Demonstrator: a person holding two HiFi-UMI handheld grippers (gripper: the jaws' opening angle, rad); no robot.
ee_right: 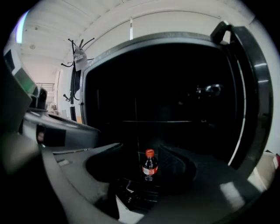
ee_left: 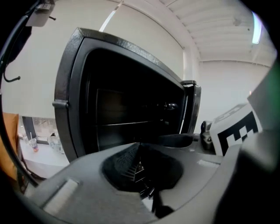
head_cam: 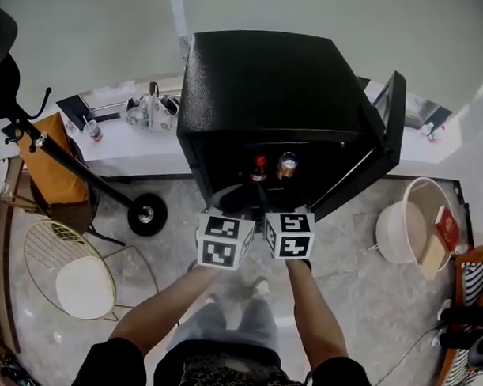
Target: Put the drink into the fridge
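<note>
The black fridge [head_cam: 269, 78] stands open, its door [head_cam: 383, 138] swung to the right. Inside, low down, stand a dark drink bottle with a red cap [head_cam: 260, 167] and a copper-topped can [head_cam: 287, 164] beside it. In the right gripper view the bottle [ee_right: 149, 165] stands upright deep in the fridge, seen through the gap of my right gripper [ee_right: 142, 151], which is open and apart from it. The right gripper [head_cam: 277, 204] is at the fridge mouth. My left gripper [head_cam: 228, 202] hangs beside it, its pads meeting with nothing between them [ee_left: 140, 151].
A white tub [head_cam: 406, 222] with a box in it sits on the floor at the right. At the left are a wire chair with a white cushion [head_cam: 73, 269] and a wheeled stand [head_cam: 147, 214]. A white ledge [head_cam: 140, 149] with small items runs behind the fridge.
</note>
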